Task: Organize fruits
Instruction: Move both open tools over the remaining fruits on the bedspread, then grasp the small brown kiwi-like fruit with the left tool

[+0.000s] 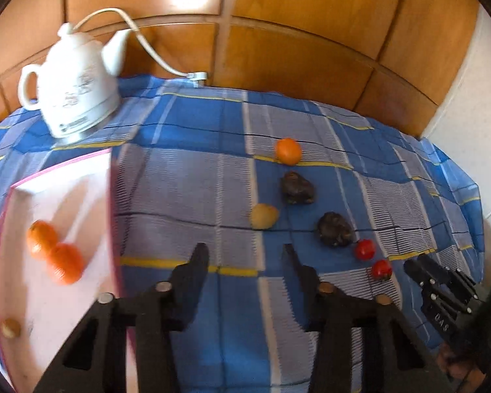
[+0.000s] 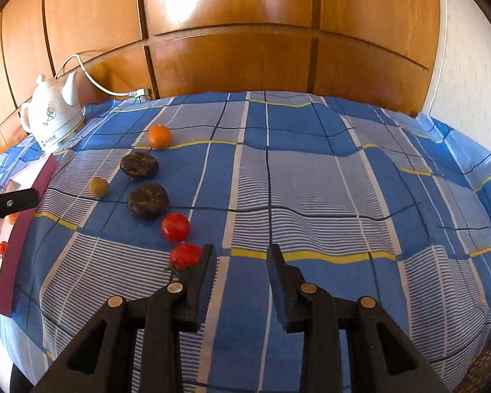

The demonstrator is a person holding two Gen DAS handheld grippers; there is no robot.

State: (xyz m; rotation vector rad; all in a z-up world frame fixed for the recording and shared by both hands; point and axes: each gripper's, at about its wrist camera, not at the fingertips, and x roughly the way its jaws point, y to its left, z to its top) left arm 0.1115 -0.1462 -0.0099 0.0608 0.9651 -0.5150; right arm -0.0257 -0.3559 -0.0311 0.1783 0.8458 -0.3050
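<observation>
Loose fruit lies in a rough line on the blue checked cloth (image 2: 311, 180) covering the bench. Nearest the right claw (image 2: 240, 257) is a red fruit (image 2: 185, 255), just beside its left finger and partly hidden behind it; whether they touch cannot be told. A second red fruit (image 2: 175, 227) sits just beyond the first. Farther ahead and to the left of that claw: two dark lumpy fruits (image 2: 147, 200) (image 2: 139, 164), a small yellow-green fruit (image 2: 99, 187) left of them, and an orange (image 2: 159, 136) farthest out.

Right claw: jaws wide apart, nothing between them, over bare cloth.

Left claw (image 1: 244, 255): jaws wide apart, nothing held, over the cloth. The same line of fruit runs ahead and to its right, the yellow-green fruit (image 1: 263, 216) closest. To its left stands a white tray with a pink rim (image 1: 113, 216) holding two oranges (image 1: 42, 239) (image 1: 65, 263) touching each other and a small brownish fruit (image 1: 9, 327) nearer the camera.

Beyond the tray, a white electric kettle (image 1: 73, 91) with its cord (image 1: 154, 52) stands against the wood-panelled wall (image 1: 294, 32).
</observation>
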